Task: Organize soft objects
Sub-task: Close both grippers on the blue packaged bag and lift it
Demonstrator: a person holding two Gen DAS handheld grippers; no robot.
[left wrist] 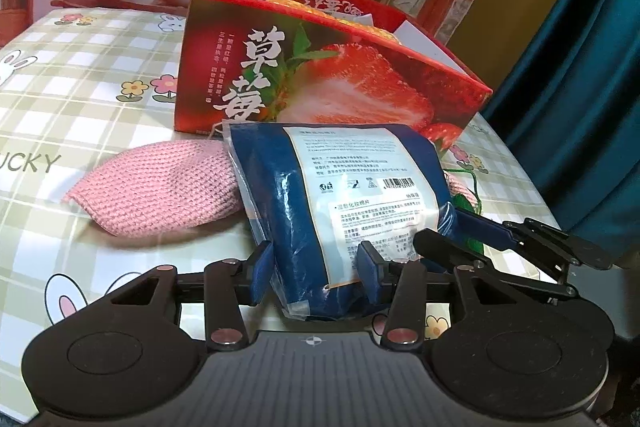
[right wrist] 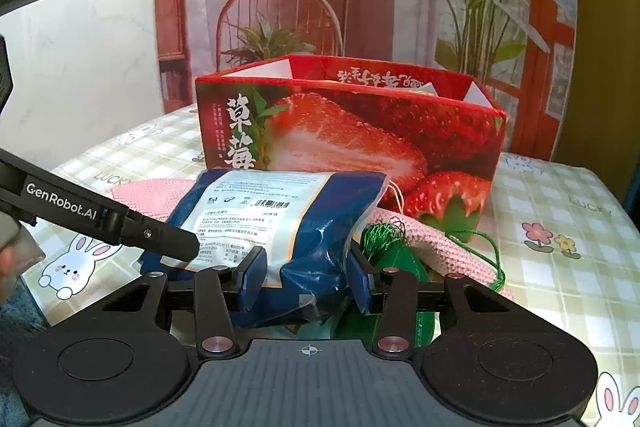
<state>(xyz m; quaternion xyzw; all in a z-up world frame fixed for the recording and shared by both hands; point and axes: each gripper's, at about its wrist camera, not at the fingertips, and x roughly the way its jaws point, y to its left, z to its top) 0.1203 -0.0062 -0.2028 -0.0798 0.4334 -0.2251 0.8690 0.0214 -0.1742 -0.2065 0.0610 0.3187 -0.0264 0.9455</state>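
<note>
A blue plastic packet with a white label (left wrist: 340, 195) (right wrist: 280, 227) lies tilted on the table in front of a red strawberry box (left wrist: 320, 67) (right wrist: 360, 131). My left gripper (left wrist: 316, 269) is shut on its near left part. My right gripper (right wrist: 307, 281) is shut on its near right corner. In the left wrist view the right gripper's fingers (left wrist: 488, 229) reach in from the right. The packet rests on a pink knitted piece (left wrist: 160, 195) (right wrist: 452, 243). A green tasselled item (right wrist: 384, 247) lies beside it on the right.
The box is open at the top, with something yellow (left wrist: 288, 3) inside. The table wears a green checked cloth with rabbits and flowers (left wrist: 100, 75) (right wrist: 560, 195). A printed backdrop stands behind, and a teal curtain (left wrist: 580, 87) hangs at the right. A hand (right wrist: 10, 263) shows at the far left.
</note>
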